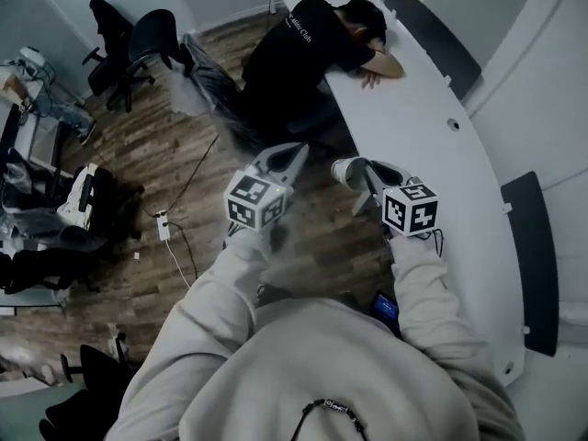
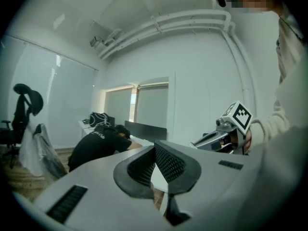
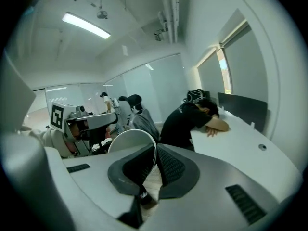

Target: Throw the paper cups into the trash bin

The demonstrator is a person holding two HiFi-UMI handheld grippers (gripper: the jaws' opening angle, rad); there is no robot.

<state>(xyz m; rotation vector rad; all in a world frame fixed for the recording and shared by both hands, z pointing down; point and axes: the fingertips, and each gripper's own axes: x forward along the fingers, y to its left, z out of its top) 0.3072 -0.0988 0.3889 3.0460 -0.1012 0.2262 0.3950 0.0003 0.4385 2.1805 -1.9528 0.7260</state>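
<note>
Paper cup [image 1: 347, 170] clamped by its rim in the jaws of the right gripper [image 1: 366, 176], up in the air above the wooden floor [image 1: 147, 163], just beside the curved white desk [image 1: 413, 127]. Left gripper [image 1: 288, 157] alongside, near but apart, jaws closed tip to tip with nothing between them. Both arms, in pale sleeves [image 1: 211, 301], stretched forward at about the same height, grippers tipped slightly downward toward a person [image 1: 303, 49] slumped over the desk.
</note>
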